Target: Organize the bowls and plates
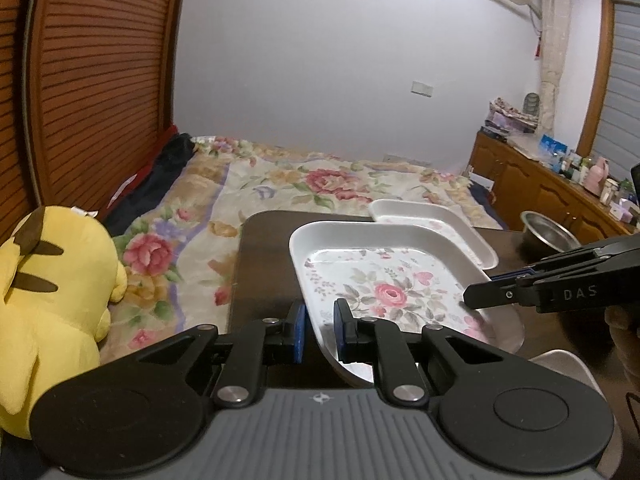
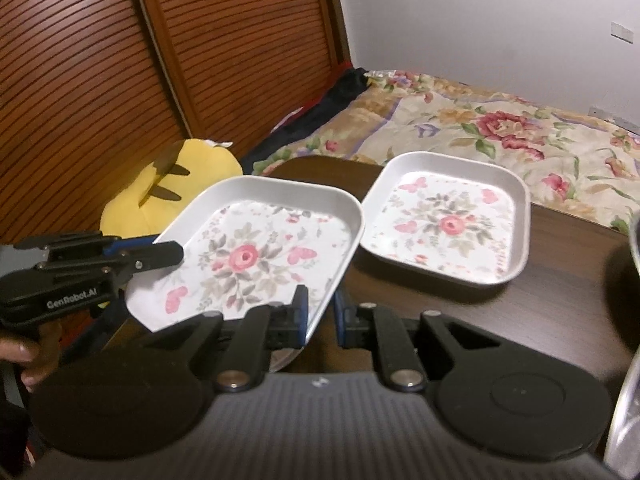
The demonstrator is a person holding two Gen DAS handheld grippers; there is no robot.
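Holding the near floral tray [image 2: 256, 248] from two sides, we have it tilted above the dark table [image 2: 520, 320]. Our left tongs [image 1: 320, 330] straddle its near left rim, one blue pad outside and one inside the wall, nearly closed on it. Our right tongs [image 2: 320, 316] straddle the rim at the opposite side in the same way, narrowly parted about the wall. A second floral tray [image 2: 448, 220], smaller in view, lies flat on the table just beyond, its corner close to the held tray; we cannot tell whether they touch. A steel bowl [image 1: 548, 236] stands further right on the table. Beside the table lie a bed with a flowered quilt [image 1: 288, 184] and a yellow plush toy [image 1: 52, 304].
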